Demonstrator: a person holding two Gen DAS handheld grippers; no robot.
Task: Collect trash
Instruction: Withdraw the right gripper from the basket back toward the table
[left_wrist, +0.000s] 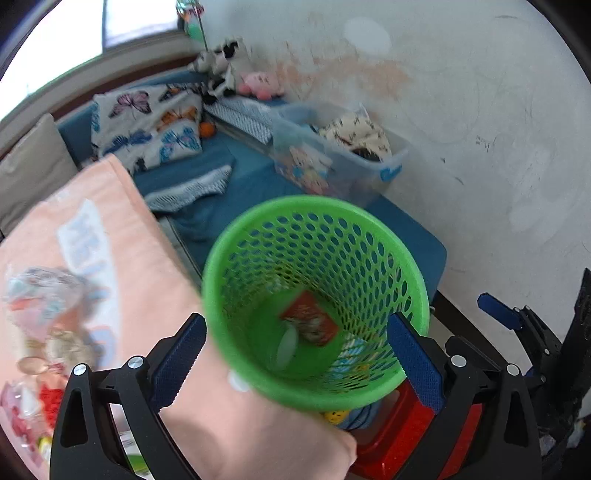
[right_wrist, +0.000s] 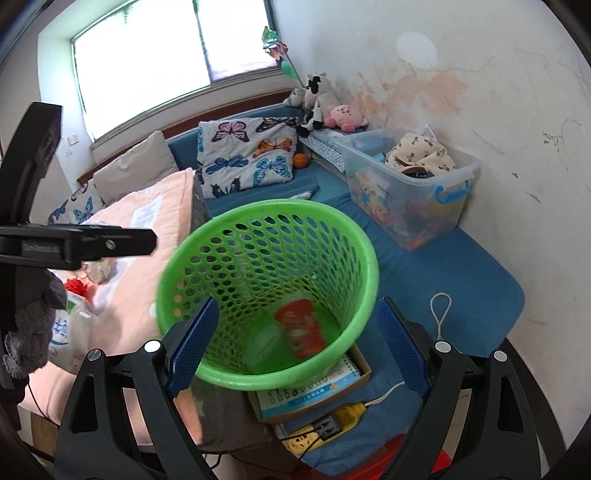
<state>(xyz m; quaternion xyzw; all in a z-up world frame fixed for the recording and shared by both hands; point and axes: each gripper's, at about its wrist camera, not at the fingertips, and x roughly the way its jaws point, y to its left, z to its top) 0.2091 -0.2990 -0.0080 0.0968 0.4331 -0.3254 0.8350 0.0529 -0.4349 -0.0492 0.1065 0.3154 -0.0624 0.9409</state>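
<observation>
A green perforated basket (left_wrist: 314, 229) (right_wrist: 258, 229) stands in front of both cameras, beside the pink-covered bed. At its bottom lie a red packet (left_wrist: 310, 321) (right_wrist: 301, 325) and a pale clear piece, both blurred. My left gripper (left_wrist: 295, 321) is open, its blue pads either side of the basket's near rim; the right pad overlaps the wall. My right gripper (right_wrist: 298, 302) is open too, with its right pad apart from the rim. Crumpled clear wrappers (left_wrist: 40, 295) and red scraps (right_wrist: 75, 286) lie on the bed.
A pink blanket (left_wrist: 110, 229) covers the bed at the left. Under the basket are a boxed booklet (right_wrist: 314, 391), a yellow power strip (right_wrist: 332, 421) and a red stool (left_wrist: 399, 443). A clear storage bin (right_wrist: 410, 192) sits on the blue couch by the wall.
</observation>
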